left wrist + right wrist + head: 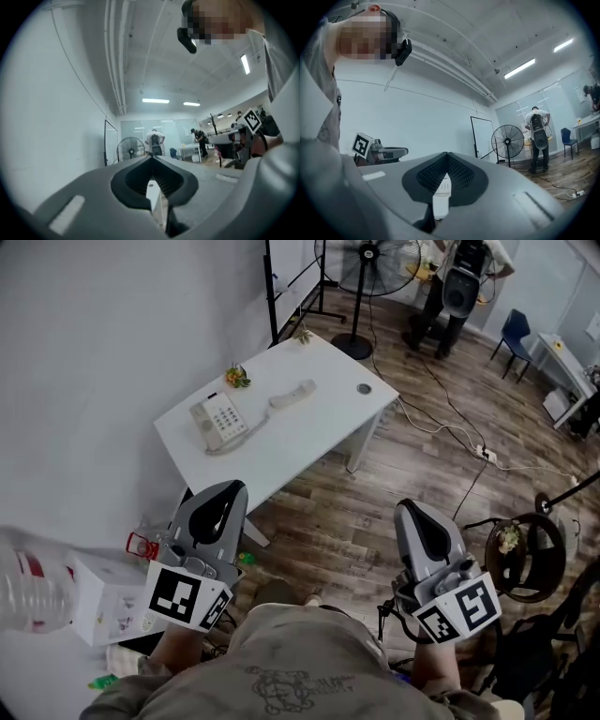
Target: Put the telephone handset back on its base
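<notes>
The beige telephone base (217, 420) sits at the left end of a white table (309, 442). Its handset (292, 394) lies off the base on the tabletop to the right, joined to it by a curled cord. Both grippers are held well short of the table, over the wooden floor. My left gripper (228, 487) (151, 158) has its jaws together at the tips with nothing in them. My right gripper (410, 508) (447, 153) is likewise shut and empty. Both point level toward the far end of the room.
A small flower ornament (236, 377) and a round disc (364, 388) sit on the table. A standing fan (370, 268), a person (459, 277) and a blue chair (514, 334) are beyond it. A white box (108, 601) lies at left; cables and a power strip (486, 454) cross the floor.
</notes>
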Demonstrator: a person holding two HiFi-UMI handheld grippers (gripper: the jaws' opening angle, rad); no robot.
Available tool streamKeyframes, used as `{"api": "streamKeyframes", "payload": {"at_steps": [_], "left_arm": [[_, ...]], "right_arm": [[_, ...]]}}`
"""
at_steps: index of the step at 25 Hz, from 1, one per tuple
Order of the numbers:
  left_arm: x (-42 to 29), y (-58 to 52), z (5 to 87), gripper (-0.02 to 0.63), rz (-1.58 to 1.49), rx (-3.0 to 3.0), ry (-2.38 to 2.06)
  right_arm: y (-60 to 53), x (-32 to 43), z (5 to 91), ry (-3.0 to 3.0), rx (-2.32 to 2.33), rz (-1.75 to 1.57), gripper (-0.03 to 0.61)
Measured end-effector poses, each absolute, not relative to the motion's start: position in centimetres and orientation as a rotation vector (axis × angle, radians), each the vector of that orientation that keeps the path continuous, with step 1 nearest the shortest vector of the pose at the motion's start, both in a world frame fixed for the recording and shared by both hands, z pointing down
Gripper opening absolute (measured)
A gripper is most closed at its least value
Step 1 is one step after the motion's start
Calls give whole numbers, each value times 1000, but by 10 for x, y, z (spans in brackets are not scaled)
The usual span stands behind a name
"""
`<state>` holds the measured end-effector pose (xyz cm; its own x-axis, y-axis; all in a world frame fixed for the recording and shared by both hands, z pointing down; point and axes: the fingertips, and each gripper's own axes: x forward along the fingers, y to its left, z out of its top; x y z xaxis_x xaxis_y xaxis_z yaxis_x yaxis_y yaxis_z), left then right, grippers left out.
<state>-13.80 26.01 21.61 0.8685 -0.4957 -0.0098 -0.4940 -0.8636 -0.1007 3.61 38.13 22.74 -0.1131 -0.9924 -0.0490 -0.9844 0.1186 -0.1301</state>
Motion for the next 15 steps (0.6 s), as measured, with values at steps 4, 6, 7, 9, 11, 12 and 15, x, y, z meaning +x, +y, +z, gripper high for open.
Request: {"api": "streamKeyframes", "payload": {"at_steps": [4, 6, 7, 9, 11, 12, 15], "left_arm": [[-139, 257, 210, 210, 36, -2955, 820], [-140, 250, 215, 235, -9, -2930, 857], [-140, 247, 217, 237, -25, -2918, 875], [-140, 239, 222, 237, -41, -2911, 894], [-136, 232, 227, 236, -55, -2912, 893], [-133, 228, 230, 236, -63, -2913, 887], [-120, 216, 238, 236, -77, -2911, 864]], "right_arm": [[386, 46, 224, 2206, -2030, -58, 34], [385, 56, 222, 2154, -2072, -30, 187], [384, 61, 223, 2134, -2096, -22, 234], [381, 69, 225, 2114, -2136, -10, 261], [377, 74, 229, 2117, -2154, -8, 268], [376, 76, 232, 2118, -2158, -12, 268], [368, 86, 239, 2113, -2173, -23, 267]]}}
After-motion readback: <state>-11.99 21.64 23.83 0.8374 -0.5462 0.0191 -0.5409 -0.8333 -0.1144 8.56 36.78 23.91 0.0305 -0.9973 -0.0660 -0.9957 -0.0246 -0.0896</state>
